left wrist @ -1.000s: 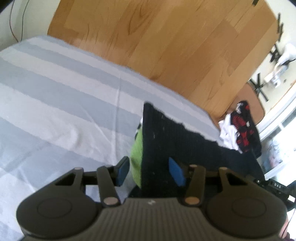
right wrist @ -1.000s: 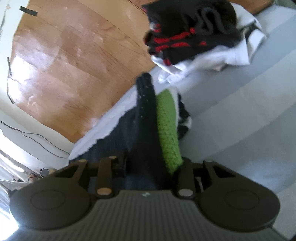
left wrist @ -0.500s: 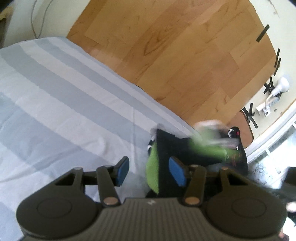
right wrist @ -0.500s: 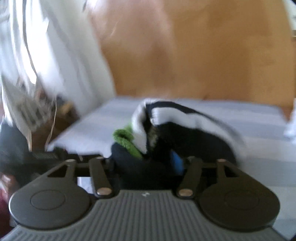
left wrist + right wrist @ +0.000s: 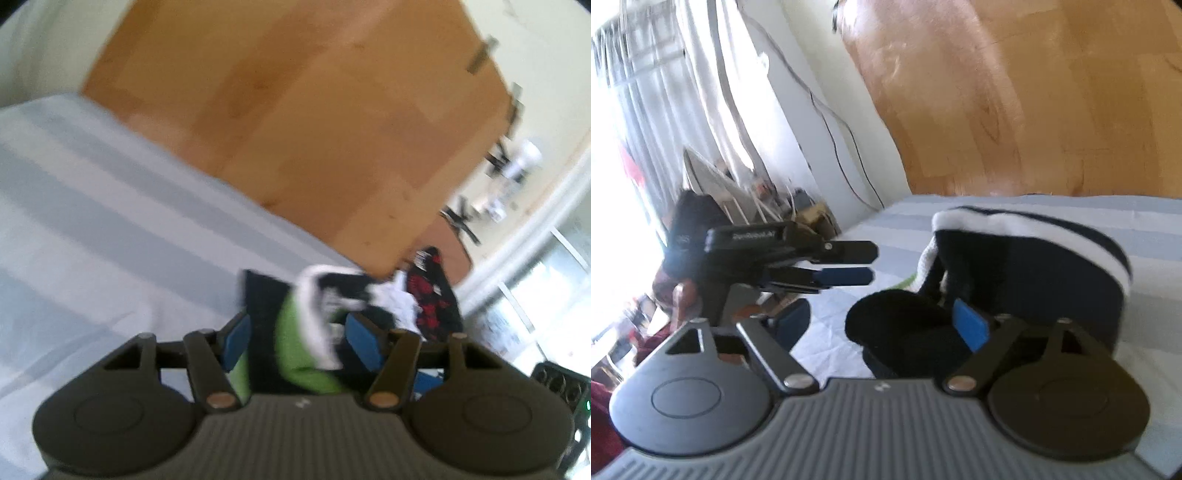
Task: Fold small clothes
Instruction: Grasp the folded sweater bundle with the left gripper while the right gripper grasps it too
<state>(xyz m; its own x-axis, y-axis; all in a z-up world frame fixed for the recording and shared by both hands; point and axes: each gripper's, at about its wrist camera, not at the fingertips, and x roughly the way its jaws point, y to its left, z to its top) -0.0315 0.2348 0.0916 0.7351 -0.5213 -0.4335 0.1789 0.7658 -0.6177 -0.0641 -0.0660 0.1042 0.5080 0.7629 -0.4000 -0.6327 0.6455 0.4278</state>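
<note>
A dark navy sock bundle (image 5: 1034, 266) with a white band and a green part lies on the striped bed sheet (image 5: 1145, 236). Its black rolled end sits between the pads of my right gripper (image 5: 882, 323), close against the right pad and clear of the left one; these jaws are closing slightly. In the left wrist view the same bundle (image 5: 295, 332) shows green, white and black between the blue pads of my left gripper (image 5: 300, 338), whose jaws are opening. From the right wrist view, the left gripper (image 5: 871, 264) points at the bundle with a gap before it.
A pile with a black-and-red garment (image 5: 430, 291) and a white one (image 5: 395, 299) lies at the bed's far edge. Wooden floor (image 5: 314, 129) runs beyond the bed. A hand (image 5: 683, 295) holds the left gripper before a curtain, cables and clutter (image 5: 798, 214).
My right gripper let go of the bundle and swung round to face the window side. The bundle folded over, white band now on top. My left jaws widened and lifted slightly.
</note>
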